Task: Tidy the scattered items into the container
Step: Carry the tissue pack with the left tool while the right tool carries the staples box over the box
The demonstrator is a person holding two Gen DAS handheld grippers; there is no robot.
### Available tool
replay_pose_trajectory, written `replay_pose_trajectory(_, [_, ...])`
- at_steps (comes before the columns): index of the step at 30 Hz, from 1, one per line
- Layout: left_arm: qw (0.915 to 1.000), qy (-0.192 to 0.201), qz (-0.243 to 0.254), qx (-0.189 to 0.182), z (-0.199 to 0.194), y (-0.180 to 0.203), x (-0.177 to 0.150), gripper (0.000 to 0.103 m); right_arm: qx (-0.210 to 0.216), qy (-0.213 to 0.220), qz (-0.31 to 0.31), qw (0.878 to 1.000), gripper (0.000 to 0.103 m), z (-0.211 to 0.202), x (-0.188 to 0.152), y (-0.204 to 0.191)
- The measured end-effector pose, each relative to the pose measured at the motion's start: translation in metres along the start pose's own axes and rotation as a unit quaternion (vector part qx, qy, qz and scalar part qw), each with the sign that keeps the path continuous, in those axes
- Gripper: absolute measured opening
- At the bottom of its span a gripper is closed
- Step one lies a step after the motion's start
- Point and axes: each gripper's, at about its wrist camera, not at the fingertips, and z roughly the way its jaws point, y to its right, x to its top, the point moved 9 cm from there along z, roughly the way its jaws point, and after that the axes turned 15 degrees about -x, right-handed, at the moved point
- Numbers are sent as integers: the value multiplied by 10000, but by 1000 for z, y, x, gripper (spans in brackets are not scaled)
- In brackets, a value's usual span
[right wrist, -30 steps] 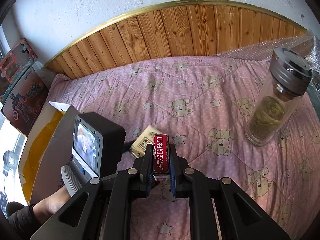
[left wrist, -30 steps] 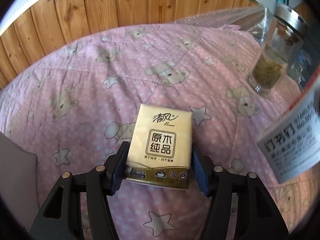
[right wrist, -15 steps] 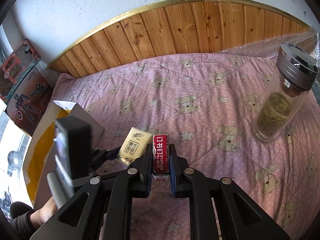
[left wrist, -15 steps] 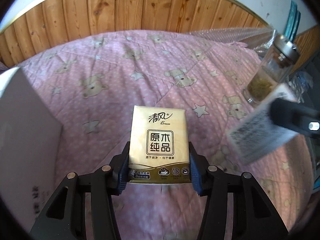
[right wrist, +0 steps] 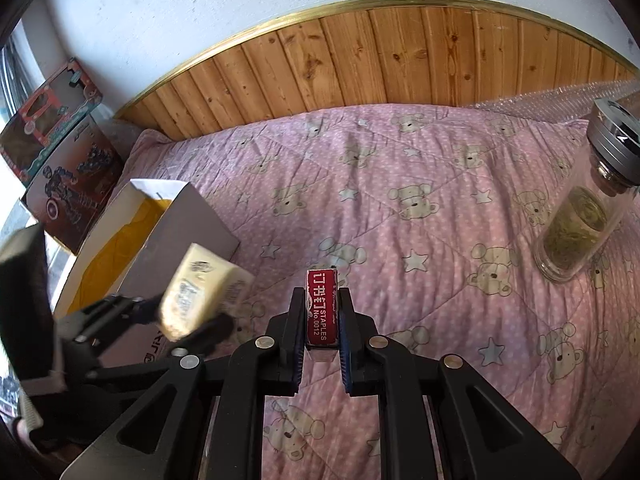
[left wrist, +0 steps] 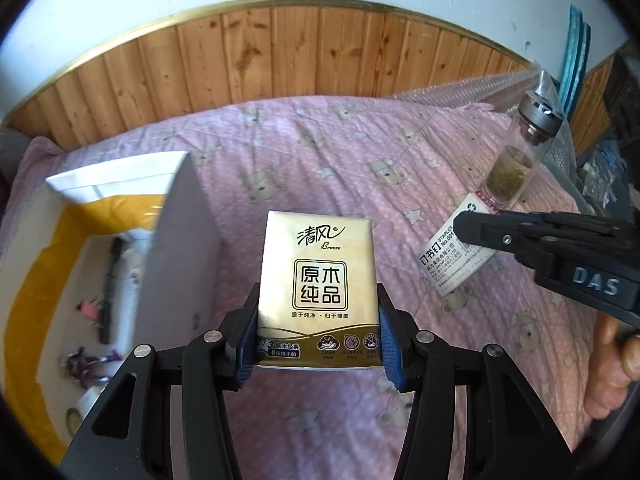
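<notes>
My left gripper [left wrist: 318, 305] is shut on a gold tissue pack [left wrist: 318, 280] and holds it in the air over the pink quilt, just right of the open cardboard box [left wrist: 176, 248]. The box has a yellow lining, and a black pen [left wrist: 109, 284] and small clips lie inside. My right gripper [right wrist: 321, 297] is shut on a red staples box [right wrist: 321, 312] above the quilt. The right wrist view shows the left gripper [right wrist: 188, 316], blurred, with the tissue pack [right wrist: 200, 288] beside the box [right wrist: 180, 232]. In the left wrist view the right gripper [left wrist: 472, 232] carries the staples box [left wrist: 444, 266] at the right.
A glass bottle [right wrist: 580, 224] with a metal lid and green leaves stands on the quilt at the right, also the bottle [left wrist: 516, 168] in the left wrist view. Toy cartons [right wrist: 60, 140] stand left of the bed. A wooden wall panel [right wrist: 360, 64] runs behind. Bubble wrap [right wrist: 560, 100] lies at the back right.
My left gripper has risen and moved left with the tissue pack, so the box's inside now shows. The right gripper drifted a little left, still holding the staples box.
</notes>
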Motion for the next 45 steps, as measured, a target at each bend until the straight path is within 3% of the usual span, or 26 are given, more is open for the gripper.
replay_pose_trajectory(17, [9996,271,60,95,-88,-23,-18,53,47,82,-545,9985,15,-25,-24,-55])
replay_pose_trajectory(29, [9980,440,-308,-321,-102,-28,-36,53,-66,204,-931,9954,15,-42,-44,-90])
replay_pose_trajectory(45, [9959,674,-256,-542,-135,-25,-40,53,-240,286,-1201,9921,15,-50,-66,-116])
